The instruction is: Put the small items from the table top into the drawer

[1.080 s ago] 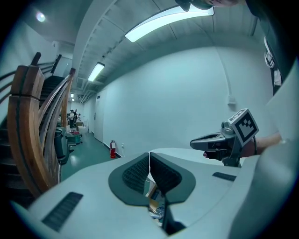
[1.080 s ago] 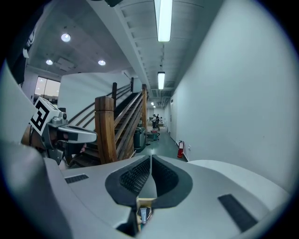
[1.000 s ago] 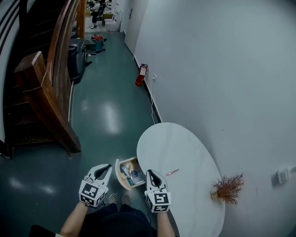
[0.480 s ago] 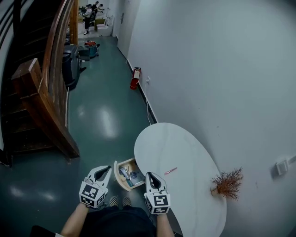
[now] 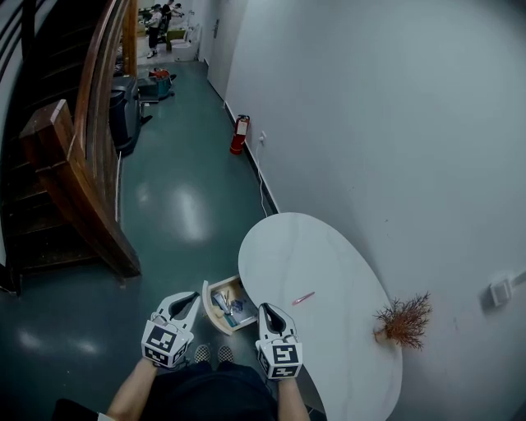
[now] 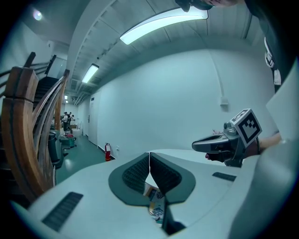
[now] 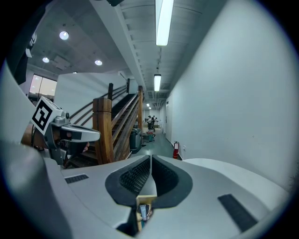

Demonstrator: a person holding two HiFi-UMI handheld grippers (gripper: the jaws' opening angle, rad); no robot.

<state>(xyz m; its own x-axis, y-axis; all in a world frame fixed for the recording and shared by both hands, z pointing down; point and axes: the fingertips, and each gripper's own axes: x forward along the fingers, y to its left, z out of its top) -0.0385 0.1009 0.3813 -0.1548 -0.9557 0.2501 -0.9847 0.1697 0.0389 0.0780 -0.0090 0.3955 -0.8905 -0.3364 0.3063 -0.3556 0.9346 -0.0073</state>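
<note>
Drawer (image 5: 210, 307) open at table (image 5: 316, 251) edge, pink item (image 5: 303, 298) on top; my left gripper (image 5: 190, 296) and right gripper (image 5: 267, 309) both pinched together, empty

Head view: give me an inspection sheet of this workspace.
Surface: white oval table, mostly bare.
Job's things: thin pink item on the table; drawer open, small things inside.
Clutter: dried twig plant at the table's edge.
Grippers: left gripper and right gripper shut, empty, flanking the drawer.
Cables: white cable down the wall behind the table.
Surroundings: wooden staircase, fire extinguisher, people far down the corridor.
</note>
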